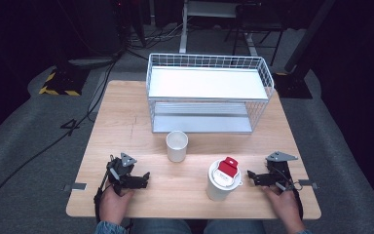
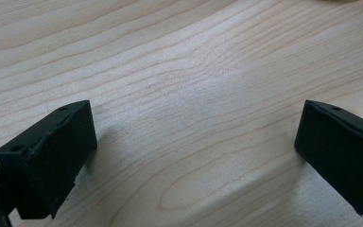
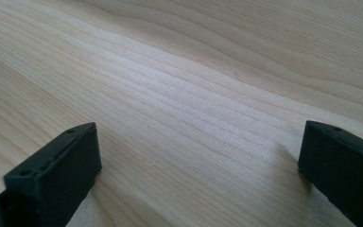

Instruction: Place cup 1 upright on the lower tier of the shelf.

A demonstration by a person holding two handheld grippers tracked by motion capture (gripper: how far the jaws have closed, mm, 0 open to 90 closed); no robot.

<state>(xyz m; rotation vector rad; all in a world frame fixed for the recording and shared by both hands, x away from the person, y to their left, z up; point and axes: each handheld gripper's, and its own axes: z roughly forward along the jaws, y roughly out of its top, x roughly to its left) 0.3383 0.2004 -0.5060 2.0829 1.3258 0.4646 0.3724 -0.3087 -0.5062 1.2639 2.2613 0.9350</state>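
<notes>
A white cup (image 1: pixel 177 145) stands open near the middle of the wooden table (image 1: pixel 126 122). To its right and nearer to me stands a taller white tumbler (image 1: pixel 220 181) with a red flip lid. My left gripper (image 1: pixel 143 178) rests on the table at the front left, open, its jaws pointing right. At the front right my right gripper (image 1: pixel 251 176) rests open too, jaws pointing left toward the tumbler, a short gap away. In the left gripper view the left gripper (image 2: pixel 194 156) has bare wood between its jaws. The right gripper (image 3: pixel 198 170) in its own view likewise frames nothing but wood.
A white wire basket shelf (image 1: pixel 208 92) with two levels stands at the back middle of the table. Black stands and cables lie on the grey floor behind. A person's hands (image 1: pixel 113 204) hold both grippers at the front edge.
</notes>
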